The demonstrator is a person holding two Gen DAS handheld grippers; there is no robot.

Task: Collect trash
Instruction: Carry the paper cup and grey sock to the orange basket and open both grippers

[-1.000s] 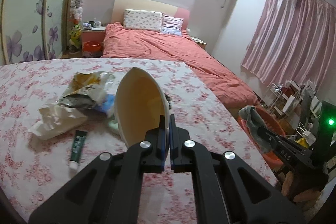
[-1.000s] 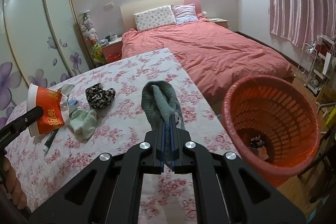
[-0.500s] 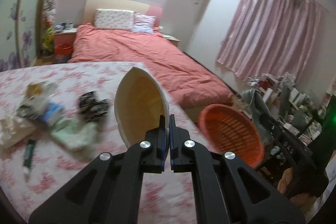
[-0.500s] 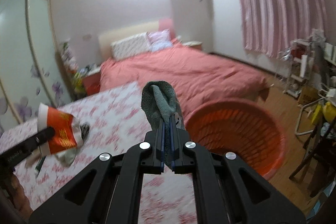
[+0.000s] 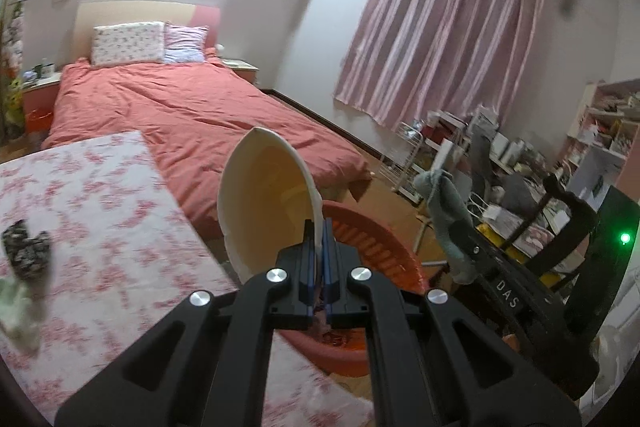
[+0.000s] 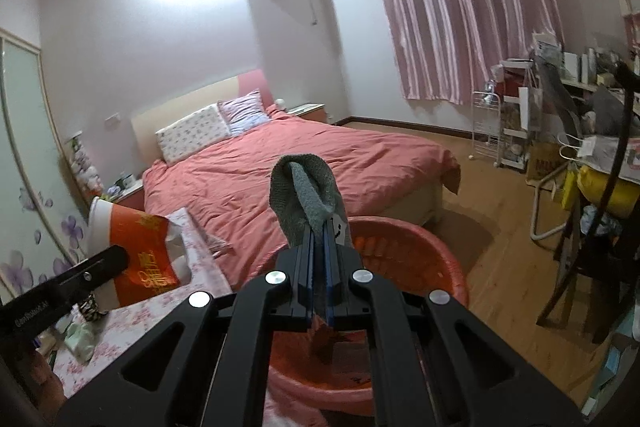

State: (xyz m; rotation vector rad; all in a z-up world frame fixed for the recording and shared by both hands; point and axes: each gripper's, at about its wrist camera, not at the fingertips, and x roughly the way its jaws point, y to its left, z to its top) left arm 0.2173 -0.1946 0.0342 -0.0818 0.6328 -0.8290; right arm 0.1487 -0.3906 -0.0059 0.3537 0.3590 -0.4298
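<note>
Left wrist view: both your claws carry trash above the orange basket (image 5: 372, 239).
Your left claw (image 5: 317, 247) pinches a paper cup (image 5: 264, 203); your right claw (image 6: 319, 239) pinches a grey sock (image 6: 304, 195).

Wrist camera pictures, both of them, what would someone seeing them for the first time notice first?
Probably the two sets of tongs, each shut on something: the left tongs pinch the rim of a paper cup, orange on the outside, and the right tongs clamp a grey sock. Both hang by the orange basket on the floor beside the floral-covered table. Behind lies the coral-covered bed.
</note>
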